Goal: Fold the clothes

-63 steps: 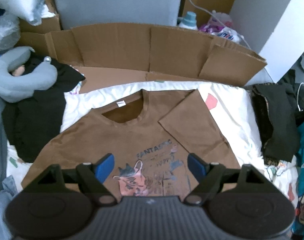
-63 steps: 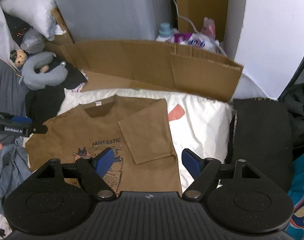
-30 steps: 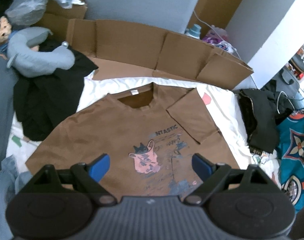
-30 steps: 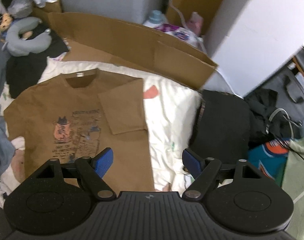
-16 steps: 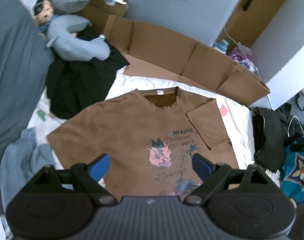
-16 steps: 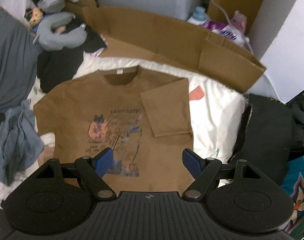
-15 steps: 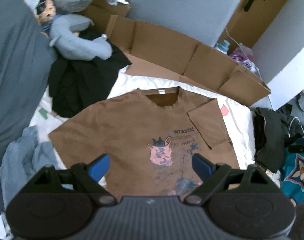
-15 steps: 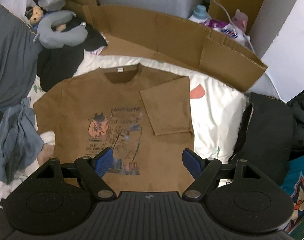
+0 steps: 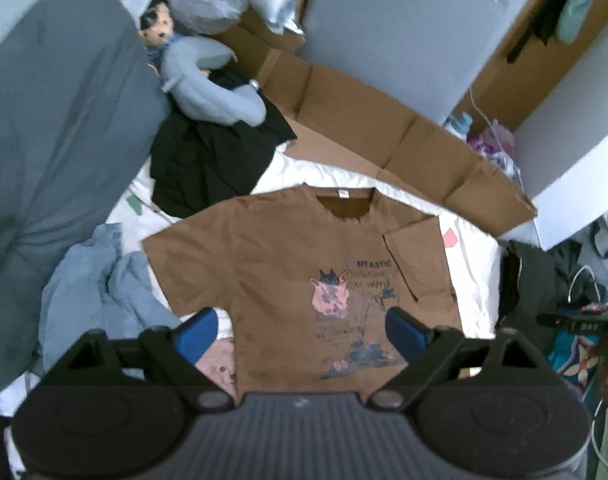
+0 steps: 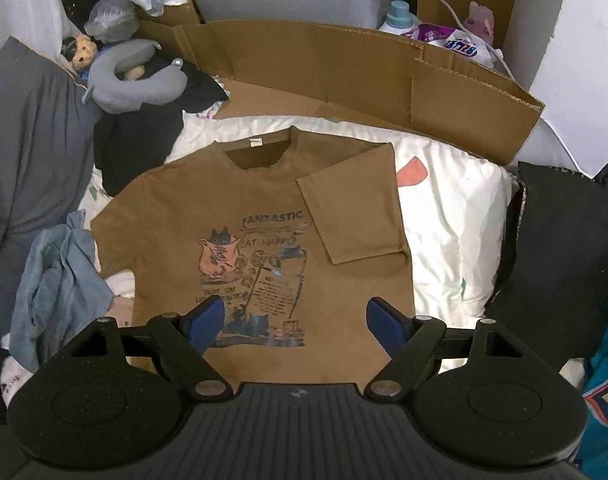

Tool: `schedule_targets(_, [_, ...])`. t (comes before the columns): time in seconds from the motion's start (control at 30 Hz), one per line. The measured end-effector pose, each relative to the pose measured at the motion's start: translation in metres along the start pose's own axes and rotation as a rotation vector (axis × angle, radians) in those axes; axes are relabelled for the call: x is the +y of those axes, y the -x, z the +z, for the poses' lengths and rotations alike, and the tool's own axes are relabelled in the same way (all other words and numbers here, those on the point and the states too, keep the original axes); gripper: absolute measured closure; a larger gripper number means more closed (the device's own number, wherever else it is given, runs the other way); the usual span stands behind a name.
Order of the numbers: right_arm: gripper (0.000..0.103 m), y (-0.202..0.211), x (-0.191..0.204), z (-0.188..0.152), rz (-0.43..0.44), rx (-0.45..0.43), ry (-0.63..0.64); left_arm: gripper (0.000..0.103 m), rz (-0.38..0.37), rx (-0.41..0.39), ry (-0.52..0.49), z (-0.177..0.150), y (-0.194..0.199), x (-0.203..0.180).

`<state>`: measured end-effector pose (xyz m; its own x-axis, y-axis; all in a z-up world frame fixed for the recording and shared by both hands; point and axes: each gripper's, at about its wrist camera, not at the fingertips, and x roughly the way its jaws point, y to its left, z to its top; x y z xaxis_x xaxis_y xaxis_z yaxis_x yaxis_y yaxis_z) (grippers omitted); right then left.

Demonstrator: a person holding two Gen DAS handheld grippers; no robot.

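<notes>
My left tool (image 9: 299, 330) hangs above the brown T-shirt (image 9: 287, 264) with its blue pads spread wide and nothing between them; my right tool (image 10: 295, 318) is likewise spread apart over the lower part of the same shirt, gripping nothing; neither touches the cloth. The brown T-shirt (image 10: 263, 208) lies face up and flat on the white bedding (image 10: 452, 216), collar toward the cardboard sheet (image 10: 344, 68) standing at the far side; its printed cat picture and lettering face me; one sleeve (image 10: 352, 204) is folded inward over the chest, covering the edge of the print in the left wrist view; the other sleeve lies flat and spread out toward the heap of light blue cloth (image 10: 55, 280). A black garment (image 10: 143, 136) lies beyond that sleeve's shoulder, with a grey neck pillow (image 10: 135, 80) resting on it; a dark folded cloth (image 10: 552, 240) lies on the opposite side of the bedding, apart from the shirt; a detergent bottle (image 10: 398, 16) stands behind the cardboard.
</notes>
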<state>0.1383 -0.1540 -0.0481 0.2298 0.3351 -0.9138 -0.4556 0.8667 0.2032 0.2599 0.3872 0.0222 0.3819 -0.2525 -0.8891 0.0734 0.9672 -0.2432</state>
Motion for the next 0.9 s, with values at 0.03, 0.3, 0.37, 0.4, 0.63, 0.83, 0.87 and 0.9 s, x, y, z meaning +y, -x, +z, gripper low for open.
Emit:
schedule_targets(0.03, [0.02,0.0,0.0,0.0,0.012,0.001,-0.006,0.011,0.003,0.001,-0.001,-0.001,0.005,0.001])
schedule_targets(0.3, [0.019,-0.001,0.007,-0.004,0.06,-0.012,-0.032,0.011,0.047,0.051,0.004,0.008,0.031,0.02])
schedule_targets(0.37, [0.019,-0.001,0.011,-0.005,0.066,-0.02,-0.018,0.011,0.052,0.061,-0.006,0.014,0.041,0.024])
schedule_targets(0.4, [0.019,-0.001,0.013,-0.006,0.068,-0.021,-0.013,0.01,0.052,0.065,0.008,0.018,0.046,0.028])
schedule_targets(0.63, [0.019,-0.016,0.027,-0.003,0.082,-0.017,-0.018,0.01,0.063,0.046,0.067,0.044,0.049,0.043])
schedule_targets(0.83, [0.019,-0.04,0.052,-0.005,0.088,0.004,-0.021,0.01,0.039,0.061,0.064,0.055,0.004,0.05])
schedule_targets(0.87, [0.019,-0.045,0.056,-0.005,0.09,0.005,-0.023,0.01,0.031,0.057,0.066,0.057,-0.004,0.05])
schedule_targets(0.9, [0.019,-0.049,0.06,-0.005,0.091,0.007,-0.024,0.01,0.019,0.051,0.07,0.059,-0.013,0.051])
